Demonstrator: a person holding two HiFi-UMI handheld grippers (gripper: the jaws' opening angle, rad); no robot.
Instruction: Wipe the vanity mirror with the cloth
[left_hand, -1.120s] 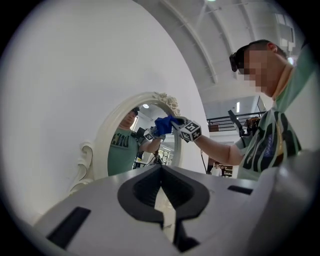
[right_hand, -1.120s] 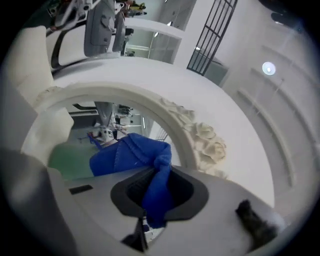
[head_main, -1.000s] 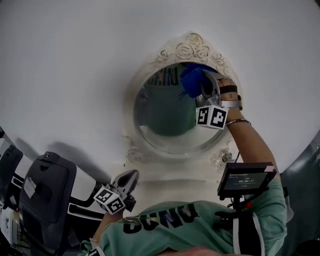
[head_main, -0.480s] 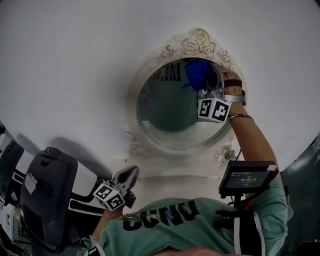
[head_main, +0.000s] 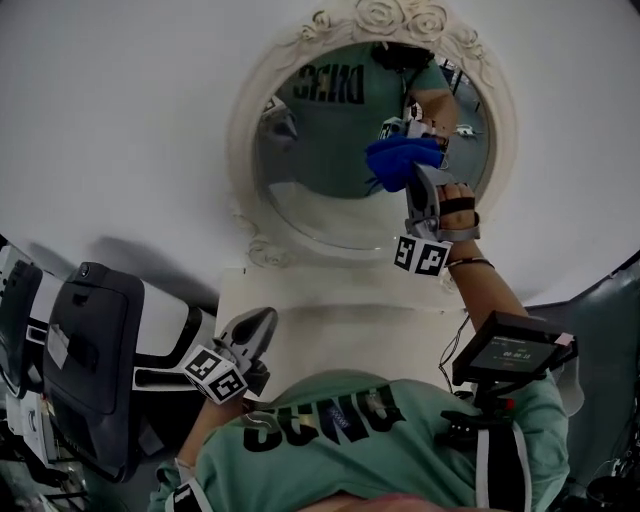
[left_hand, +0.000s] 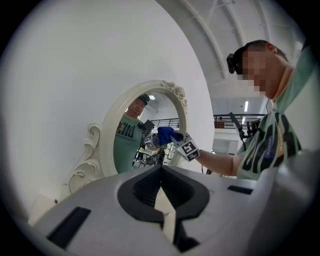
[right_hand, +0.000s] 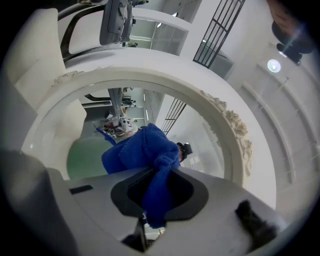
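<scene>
An oval vanity mirror (head_main: 330, 140) in an ornate white frame (head_main: 395, 18) hangs on the white wall. My right gripper (head_main: 415, 180) is shut on a blue cloth (head_main: 400, 160) that presses against the glass at its right side. In the right gripper view the cloth (right_hand: 145, 150) bunches between the jaws in front of the mirror (right_hand: 90, 150). My left gripper (head_main: 255, 335) hangs low, away from the mirror, jaws closed with nothing between them. The left gripper view shows the mirror (left_hand: 145, 135) and the cloth (left_hand: 167, 134) from the side.
A white shelf (head_main: 330, 320) runs under the mirror. A black and white chair (head_main: 95, 350) stands at the lower left. A small black screen (head_main: 510, 350) is strapped near the person's right forearm.
The right gripper has carried the cloth down the right side of the glass. The head view has shifted, so the mirror sits higher in frame. The left gripper has hardly moved.
</scene>
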